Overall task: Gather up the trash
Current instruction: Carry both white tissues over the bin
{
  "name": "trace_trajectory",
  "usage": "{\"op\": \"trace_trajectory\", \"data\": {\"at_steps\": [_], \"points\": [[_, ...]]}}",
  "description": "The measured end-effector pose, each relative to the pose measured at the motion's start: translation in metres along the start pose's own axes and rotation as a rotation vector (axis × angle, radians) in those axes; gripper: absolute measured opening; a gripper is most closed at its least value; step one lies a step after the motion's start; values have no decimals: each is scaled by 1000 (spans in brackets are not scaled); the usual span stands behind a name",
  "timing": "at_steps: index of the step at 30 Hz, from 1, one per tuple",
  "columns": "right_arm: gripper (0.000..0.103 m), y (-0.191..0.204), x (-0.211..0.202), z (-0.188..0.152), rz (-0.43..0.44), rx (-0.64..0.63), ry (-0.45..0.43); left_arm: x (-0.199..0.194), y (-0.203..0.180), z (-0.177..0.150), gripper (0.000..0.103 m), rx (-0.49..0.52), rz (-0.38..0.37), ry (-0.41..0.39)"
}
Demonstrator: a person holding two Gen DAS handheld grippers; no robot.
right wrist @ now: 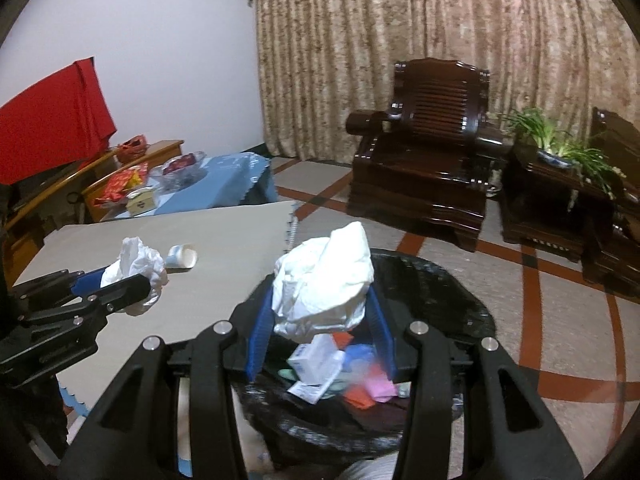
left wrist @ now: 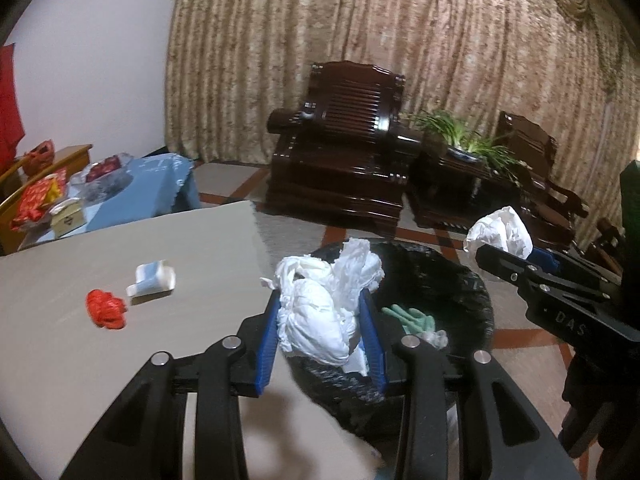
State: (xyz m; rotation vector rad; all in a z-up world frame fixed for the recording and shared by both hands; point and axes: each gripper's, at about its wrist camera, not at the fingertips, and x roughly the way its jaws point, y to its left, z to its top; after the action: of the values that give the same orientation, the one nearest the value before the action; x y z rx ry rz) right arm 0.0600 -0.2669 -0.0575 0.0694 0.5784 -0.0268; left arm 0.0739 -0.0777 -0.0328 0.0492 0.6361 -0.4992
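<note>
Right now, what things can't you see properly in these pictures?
- Trash bin: its bottom is hidden by trash in the right wrist view; the left gripper and its tissue wad cover part in the left wrist view.
- Colourful scraps in the bin: too blurred to name.
- Box on the blue table: too small to read.

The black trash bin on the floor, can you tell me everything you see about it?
The trash bin is round and lined with a shiny, crinkly black bag. It stands upright on the tiled floor, right beside the grey table. Inside lie a small white box, pink and red scraps and something pale green. Both claws hold crumpled white tissue above its opening; nothing seen presses on its rim.
</note>
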Motion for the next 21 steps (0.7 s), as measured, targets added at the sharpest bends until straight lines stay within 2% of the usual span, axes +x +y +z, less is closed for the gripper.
{"op": "trace_trajectory", "data": {"at_steps": [12,21], "points": [[43,-34,-1,-9,-83,16,5,43,-36,0,38,57,-61,40],[43,-59,36,-18,-95,43,68,99,-50,-4,38,87,-94,103]]}}
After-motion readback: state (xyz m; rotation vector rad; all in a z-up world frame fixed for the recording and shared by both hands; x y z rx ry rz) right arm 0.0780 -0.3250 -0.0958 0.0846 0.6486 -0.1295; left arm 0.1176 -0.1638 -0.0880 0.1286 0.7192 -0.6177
